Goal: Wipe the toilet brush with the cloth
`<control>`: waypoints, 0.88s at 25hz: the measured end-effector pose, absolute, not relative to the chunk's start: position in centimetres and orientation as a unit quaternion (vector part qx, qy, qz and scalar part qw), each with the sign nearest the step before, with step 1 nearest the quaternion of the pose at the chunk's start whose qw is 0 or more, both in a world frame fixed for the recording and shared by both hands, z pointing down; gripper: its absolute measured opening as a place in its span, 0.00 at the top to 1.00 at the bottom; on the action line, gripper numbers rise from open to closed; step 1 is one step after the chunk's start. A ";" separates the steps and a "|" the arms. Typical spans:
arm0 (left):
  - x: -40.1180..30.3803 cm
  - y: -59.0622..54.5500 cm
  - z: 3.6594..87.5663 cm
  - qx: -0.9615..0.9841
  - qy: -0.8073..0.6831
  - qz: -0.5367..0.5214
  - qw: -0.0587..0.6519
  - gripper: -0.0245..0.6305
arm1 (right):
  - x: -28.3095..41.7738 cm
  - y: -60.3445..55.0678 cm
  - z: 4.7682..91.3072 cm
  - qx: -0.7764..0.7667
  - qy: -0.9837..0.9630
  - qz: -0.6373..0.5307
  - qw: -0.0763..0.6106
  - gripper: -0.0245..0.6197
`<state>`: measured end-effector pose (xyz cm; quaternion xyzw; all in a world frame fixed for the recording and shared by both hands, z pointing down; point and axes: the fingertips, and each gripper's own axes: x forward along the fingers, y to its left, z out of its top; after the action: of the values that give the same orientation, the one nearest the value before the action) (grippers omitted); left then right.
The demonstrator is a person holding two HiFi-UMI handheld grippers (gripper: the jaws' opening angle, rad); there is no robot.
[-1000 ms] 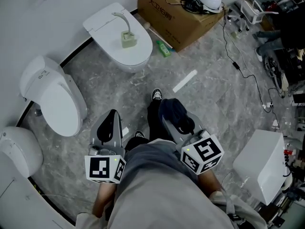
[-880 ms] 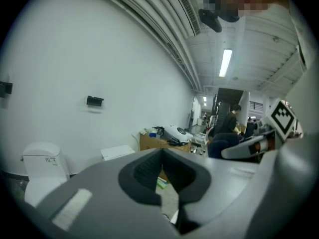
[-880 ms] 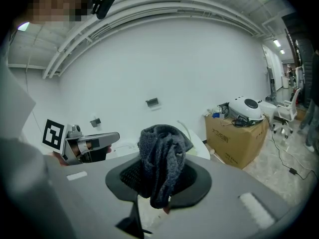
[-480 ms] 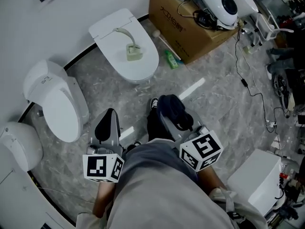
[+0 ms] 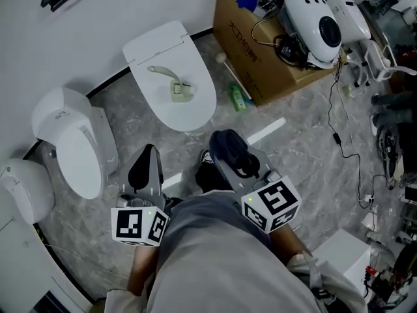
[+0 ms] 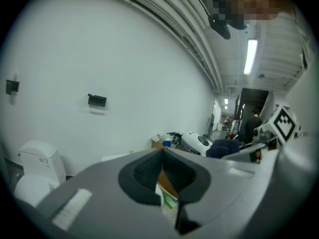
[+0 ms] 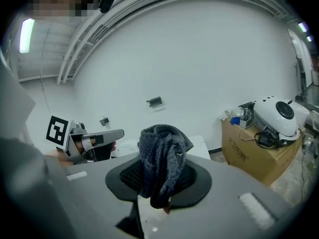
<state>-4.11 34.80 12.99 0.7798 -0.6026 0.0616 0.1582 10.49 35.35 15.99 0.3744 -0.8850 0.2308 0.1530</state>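
Since the left gripper [image 5: 147, 151] is closed on nothing and the right gripper [image 5: 223, 140] just pinches the cloth [image 7: 162, 159], the brush [image 5: 171, 83] ahead could skid when wiped.

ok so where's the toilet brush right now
In the head view the toilet brush lies on the closed toilet lid, upper left of centre, left of the cardboard box and green bottle.

My cloth [image 7: 162, 153] is coarse, fuzzy knit; my right gripper [image 7: 159, 193], matt grey plastic; toilet [image 5: 189, 57] glossy white, perhaps ceramic; box [image 5: 251, 51] matt cardboard.
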 end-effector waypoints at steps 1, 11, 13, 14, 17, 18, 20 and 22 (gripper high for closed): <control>-3.8 34.0 13.0 0.777 -0.607 0.062 0.157 0.96 | 10.7 34.4 16.1 0.368 -0.888 0.231 0.154 0.80; -3.7 29.5 13.8 0.738 -0.649 0.059 0.175 0.96 | 12.0 29.3 17.1 0.327 -0.902 0.238 0.153 0.80; -3.9 28.7 14.1 0.733 -0.654 0.060 0.176 0.96 | 12.1 28.6 17.4 0.325 -0.902 0.241 0.152 0.80; -4.1 28.3 14.3 0.730 -0.658 0.058 0.176 0.96 | 12.1 28.3 17.5 0.323 -0.902 0.241 0.152 0.80; -4.9 26.9 14.8 0.723 -0.665 0.053 0.181 0.96 | 11.8 27.4 17.6 0.320 -0.903 0.240 0.155 0.80; -5.2 26.3 15.0 0.721 -0.666 0.051 0.182 0.96 | 11.7 27.1 17.7 0.319 -0.904 0.240 0.156 0.80; -5.6 25.0 15.4 0.720 -0.668 0.048 0.183 0.96 | 11.5 26.4 17.9 0.318 -0.904 0.239 0.157 0.80; -6.0 23.7 16.1 0.718 -0.669 0.049 0.186 0.96 | 11.4 25.6 18.0 0.317 -0.904 0.238 0.159 0.80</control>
<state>-5.96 23.66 16.09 0.7185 -0.6686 0.0490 0.1856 11.35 25.57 18.02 0.3170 -0.9041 0.2383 0.1591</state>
